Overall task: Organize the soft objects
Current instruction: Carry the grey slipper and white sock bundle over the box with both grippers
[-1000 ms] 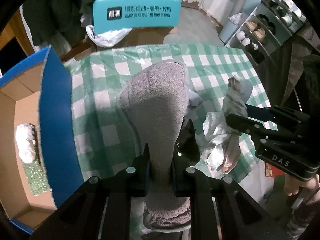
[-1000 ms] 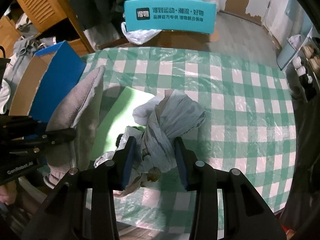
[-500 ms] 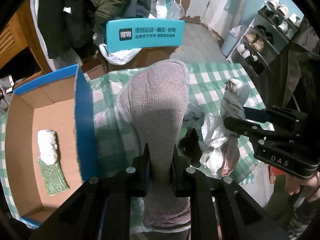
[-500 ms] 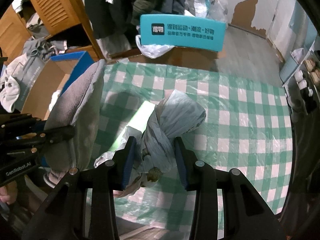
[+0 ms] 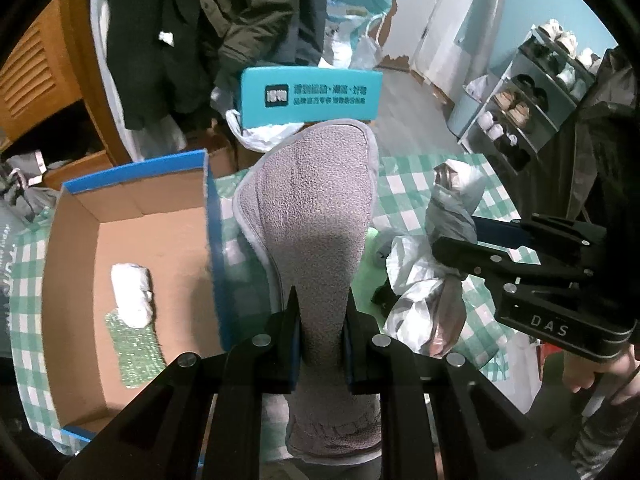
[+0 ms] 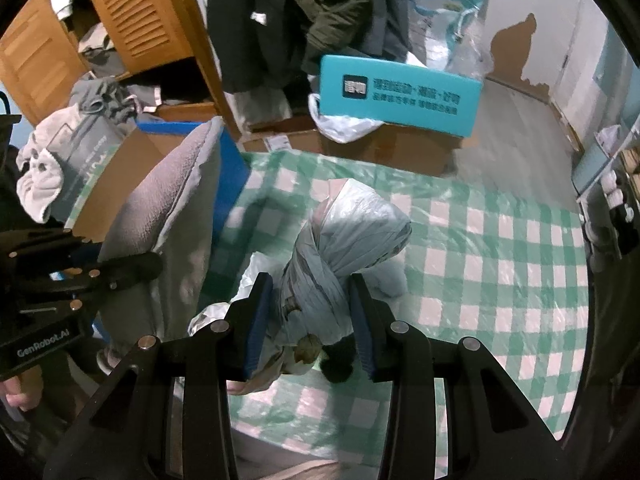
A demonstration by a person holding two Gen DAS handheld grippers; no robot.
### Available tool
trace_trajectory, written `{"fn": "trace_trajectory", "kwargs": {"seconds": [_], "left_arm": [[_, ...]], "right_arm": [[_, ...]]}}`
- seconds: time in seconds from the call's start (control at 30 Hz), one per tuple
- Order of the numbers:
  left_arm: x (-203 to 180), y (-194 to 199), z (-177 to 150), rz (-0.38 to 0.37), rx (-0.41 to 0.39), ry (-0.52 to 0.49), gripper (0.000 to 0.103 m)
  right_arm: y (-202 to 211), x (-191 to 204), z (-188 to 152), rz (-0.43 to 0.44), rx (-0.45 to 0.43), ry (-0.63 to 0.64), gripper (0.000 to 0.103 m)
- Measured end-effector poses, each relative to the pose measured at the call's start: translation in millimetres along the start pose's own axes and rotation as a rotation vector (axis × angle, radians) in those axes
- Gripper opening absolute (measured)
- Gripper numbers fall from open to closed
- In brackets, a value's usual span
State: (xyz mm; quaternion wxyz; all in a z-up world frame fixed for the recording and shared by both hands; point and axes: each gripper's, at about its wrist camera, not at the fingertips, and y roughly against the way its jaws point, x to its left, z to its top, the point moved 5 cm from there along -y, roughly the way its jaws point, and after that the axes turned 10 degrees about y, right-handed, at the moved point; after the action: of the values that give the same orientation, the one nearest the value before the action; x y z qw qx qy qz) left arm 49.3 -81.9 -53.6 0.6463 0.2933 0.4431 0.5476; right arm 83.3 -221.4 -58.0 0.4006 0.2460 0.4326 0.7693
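Note:
My left gripper is shut on a grey fleece slipper, held sole-up above the green checked table; the same slipper shows at the left in the right wrist view. My right gripper is shut on a knotted pale plastic bag bundle, lifted off the cloth; that bundle appears at the right in the left wrist view. An open cardboard box with a blue rim stands to the left, holding a white roll and a green sponge cloth.
A teal box with printed text sits on cartons beyond the table's far edge. Dark coats hang behind it, and a wooden louvred cabinet stands at the left. A shoe rack is at the right. A light green sheet lies under the bundle.
Both grippers have risen with their loads and tilted up, so more of the room shows. The cardboard box has come further into the left wrist view.

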Motion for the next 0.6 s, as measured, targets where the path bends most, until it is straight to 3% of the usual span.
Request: {"fn": "trace_trajectory", "kwargs": {"seconds": [0.6], "left_arm": [[62,52,10,0.018,-0.113,0.086,0.016]], "right_arm": [[1,65,48,0.047,-0.043,0.088,0.037]]}}
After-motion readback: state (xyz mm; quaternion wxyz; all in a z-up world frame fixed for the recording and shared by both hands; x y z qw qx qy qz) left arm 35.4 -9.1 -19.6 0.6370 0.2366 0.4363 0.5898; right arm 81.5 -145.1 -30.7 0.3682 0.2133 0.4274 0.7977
